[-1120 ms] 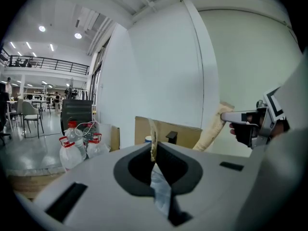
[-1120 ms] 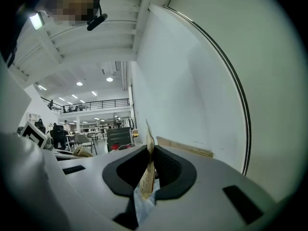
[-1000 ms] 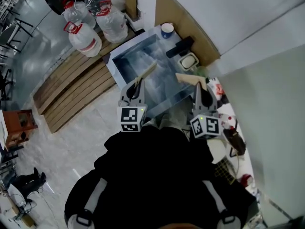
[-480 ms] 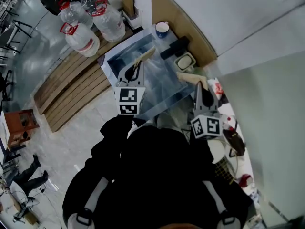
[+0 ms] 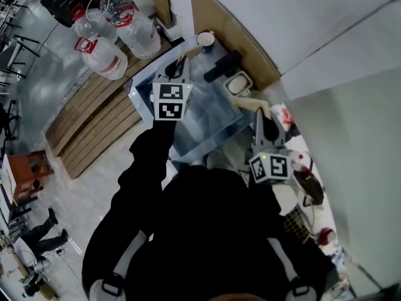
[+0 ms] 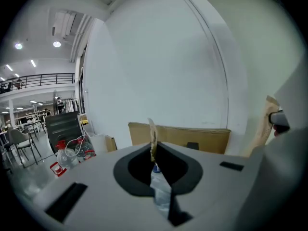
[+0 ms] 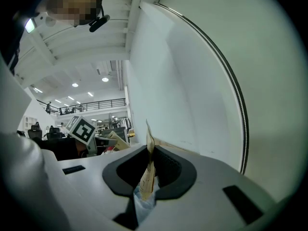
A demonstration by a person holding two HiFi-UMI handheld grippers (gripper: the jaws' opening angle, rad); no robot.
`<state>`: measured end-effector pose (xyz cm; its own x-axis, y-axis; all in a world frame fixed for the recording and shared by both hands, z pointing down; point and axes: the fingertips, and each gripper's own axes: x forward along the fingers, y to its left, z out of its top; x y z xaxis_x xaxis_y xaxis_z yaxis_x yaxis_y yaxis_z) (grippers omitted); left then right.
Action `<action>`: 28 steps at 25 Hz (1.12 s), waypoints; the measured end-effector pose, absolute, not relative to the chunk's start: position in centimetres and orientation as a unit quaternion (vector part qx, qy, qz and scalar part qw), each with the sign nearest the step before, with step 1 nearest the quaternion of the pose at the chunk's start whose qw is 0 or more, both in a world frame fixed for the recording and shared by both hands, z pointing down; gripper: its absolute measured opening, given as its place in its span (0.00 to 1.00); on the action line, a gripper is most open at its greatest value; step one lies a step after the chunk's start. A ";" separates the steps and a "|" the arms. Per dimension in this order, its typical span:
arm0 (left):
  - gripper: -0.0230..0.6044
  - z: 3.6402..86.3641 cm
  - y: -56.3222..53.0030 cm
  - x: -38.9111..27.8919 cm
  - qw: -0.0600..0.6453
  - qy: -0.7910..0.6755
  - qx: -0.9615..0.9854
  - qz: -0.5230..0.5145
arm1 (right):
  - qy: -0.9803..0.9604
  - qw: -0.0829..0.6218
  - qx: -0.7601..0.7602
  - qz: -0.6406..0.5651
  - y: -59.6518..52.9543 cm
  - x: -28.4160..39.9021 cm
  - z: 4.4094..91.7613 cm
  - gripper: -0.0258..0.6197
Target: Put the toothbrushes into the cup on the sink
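Note:
In the head view, a white cup (image 5: pixel 205 39) with a blue inside stands at the sink's far corner. My left gripper (image 5: pixel 180 63) reaches toward it, shut on a pale wooden toothbrush (image 5: pixel 190 52) whose tip lies just short of the cup. My right gripper (image 5: pixel 260 113) hangs over the sink's right rim, shut on a second wooden toothbrush (image 5: pixel 249 104) that points left. In the left gripper view the toothbrush (image 6: pixel 153 139) stands edge-on between the shut jaws. The right gripper view shows its toothbrush (image 7: pixel 148 170) clamped the same way.
The sink (image 5: pixel 202 119) is a shiny rectangular basin. A black object (image 5: pixel 222 64) and a white dish (image 5: pixel 237 83) sit along its back edge, before a cardboard panel (image 5: pixel 233 35). Large water bottles (image 5: pixel 103 46) and a wooden pallet (image 5: pixel 91 121) lie to the left. Clutter (image 5: pixel 301 168) crowds the right.
My left gripper has carried its toothbrush forward across the sink to near the cup. The right gripper has stayed where it was.

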<state>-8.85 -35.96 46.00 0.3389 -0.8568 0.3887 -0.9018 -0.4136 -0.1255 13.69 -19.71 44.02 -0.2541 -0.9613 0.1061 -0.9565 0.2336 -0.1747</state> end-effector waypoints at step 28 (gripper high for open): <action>0.05 54.3 -47.1 -4.9 0.081 -0.499 0.807 0.304 | 0.762 -0.002 -0.637 -0.118 -21.1 17.1 45.6 0.10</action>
